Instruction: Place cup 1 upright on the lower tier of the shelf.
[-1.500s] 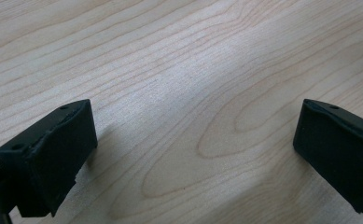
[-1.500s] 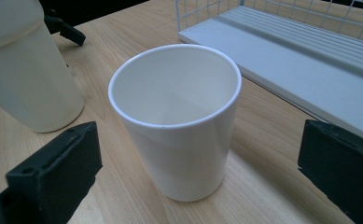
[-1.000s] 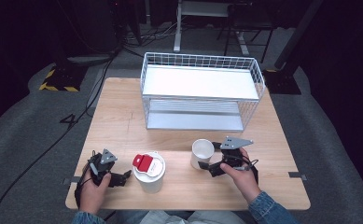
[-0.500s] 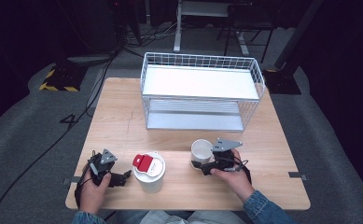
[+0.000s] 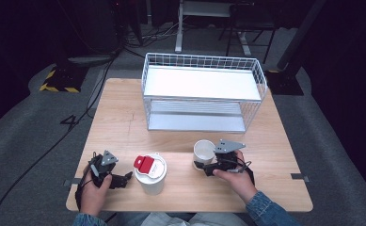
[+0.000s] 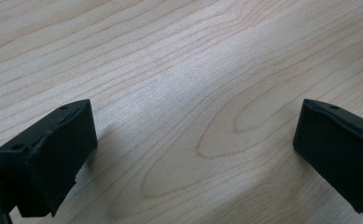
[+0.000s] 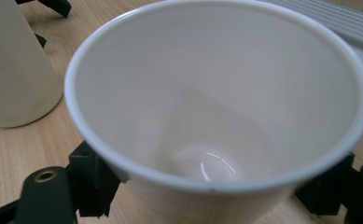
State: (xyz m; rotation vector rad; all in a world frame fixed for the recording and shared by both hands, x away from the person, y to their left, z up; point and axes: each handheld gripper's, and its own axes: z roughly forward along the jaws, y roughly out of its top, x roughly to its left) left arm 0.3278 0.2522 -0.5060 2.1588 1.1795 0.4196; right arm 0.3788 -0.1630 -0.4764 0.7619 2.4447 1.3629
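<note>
Now, white cup (image 7: 216, 116) between right claw (image 5: 208, 165) jaws, gripped, left claw (image 5: 124, 179) open.

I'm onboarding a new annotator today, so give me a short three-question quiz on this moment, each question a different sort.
1. True or false: the left tongs hold the lidded cup.
2. Which object stands between the jaws of the right tongs? A) open white cup B) wire rack C) red lid
3. Fill in: the open white cup is ____ inside.

Key: 1 false, they are open over the bare table. 2 A. 3 empty. The wire rack stands apart at the far side.
</note>
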